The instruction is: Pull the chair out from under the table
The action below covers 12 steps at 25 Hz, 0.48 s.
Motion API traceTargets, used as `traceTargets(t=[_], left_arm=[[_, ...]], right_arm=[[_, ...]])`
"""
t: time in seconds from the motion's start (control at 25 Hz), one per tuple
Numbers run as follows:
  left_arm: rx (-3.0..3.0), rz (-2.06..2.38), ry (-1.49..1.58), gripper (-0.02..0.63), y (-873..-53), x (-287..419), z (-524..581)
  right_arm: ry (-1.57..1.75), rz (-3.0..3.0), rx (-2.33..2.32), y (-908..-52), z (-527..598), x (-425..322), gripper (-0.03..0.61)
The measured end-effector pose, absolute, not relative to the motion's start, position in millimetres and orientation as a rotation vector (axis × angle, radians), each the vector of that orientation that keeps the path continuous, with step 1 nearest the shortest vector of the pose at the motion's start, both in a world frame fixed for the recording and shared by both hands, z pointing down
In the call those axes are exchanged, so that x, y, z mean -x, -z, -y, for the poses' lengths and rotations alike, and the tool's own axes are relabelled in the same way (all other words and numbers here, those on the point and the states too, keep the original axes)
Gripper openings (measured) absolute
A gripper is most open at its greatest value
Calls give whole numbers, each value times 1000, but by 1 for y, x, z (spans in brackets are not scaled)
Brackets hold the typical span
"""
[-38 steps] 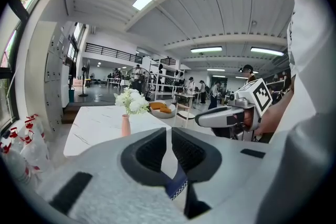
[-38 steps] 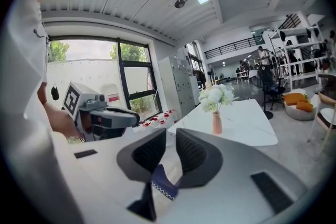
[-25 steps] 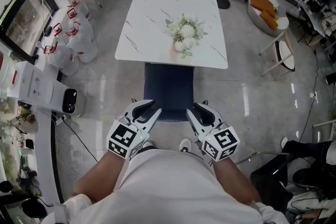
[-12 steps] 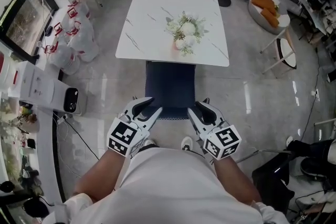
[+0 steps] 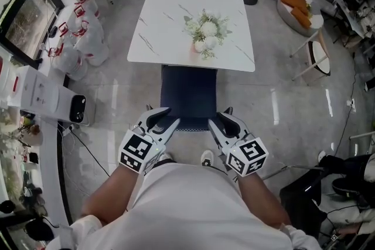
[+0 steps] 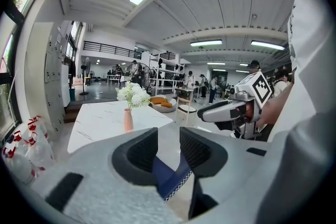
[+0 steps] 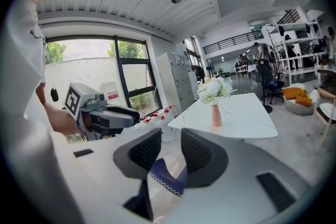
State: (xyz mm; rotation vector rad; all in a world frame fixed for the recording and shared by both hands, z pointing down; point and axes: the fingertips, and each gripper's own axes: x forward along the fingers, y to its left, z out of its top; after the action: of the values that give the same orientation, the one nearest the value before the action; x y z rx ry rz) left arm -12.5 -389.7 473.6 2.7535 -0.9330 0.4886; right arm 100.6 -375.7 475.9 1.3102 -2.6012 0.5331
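A dark blue chair [image 5: 188, 96] stands partly under the white marble table [image 5: 170, 26], its back edge toward me. My left gripper [image 5: 167, 120] is at the chair back's left corner and my right gripper [image 5: 218, 120] at its right corner. In the left gripper view the blue, white-trimmed chair edge [image 6: 170, 178] lies low between the left gripper's [image 6: 169, 149] pads, which have just been opening and stand apart from it. In the right gripper view the chair edge [image 7: 165, 173] also sits between the right gripper's [image 7: 171, 149] spread pads, which have just closed a little.
A vase of white flowers [image 5: 202, 35] stands on the table. White bags [image 5: 82, 38] and a white appliance [image 5: 76, 111] with a floor cable are at the left. A round seat with orange cushions [image 5: 296, 12], a small stool [image 5: 316, 61] and dark bags [image 5: 304, 202] are at the right.
The chair and both grippers keep their places at the chair's back; only the head view has shifted slightly.
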Motion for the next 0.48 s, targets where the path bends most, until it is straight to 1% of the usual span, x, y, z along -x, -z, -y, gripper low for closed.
traceTargets(t=[0.24,0.36,0.48], left_arm=[[-2710,843,-664,137,-512,13,381],[-2727,738,-876,137,-549,14,365],[-2767,646,-1186,137,-588,21,359]], right_arm=[[-501,2523,-1185,-506,368,-96,121],[-470,2451,-1106,-529,360,-98,121],[-435,2359,-1048,-559,357,-102,121]])
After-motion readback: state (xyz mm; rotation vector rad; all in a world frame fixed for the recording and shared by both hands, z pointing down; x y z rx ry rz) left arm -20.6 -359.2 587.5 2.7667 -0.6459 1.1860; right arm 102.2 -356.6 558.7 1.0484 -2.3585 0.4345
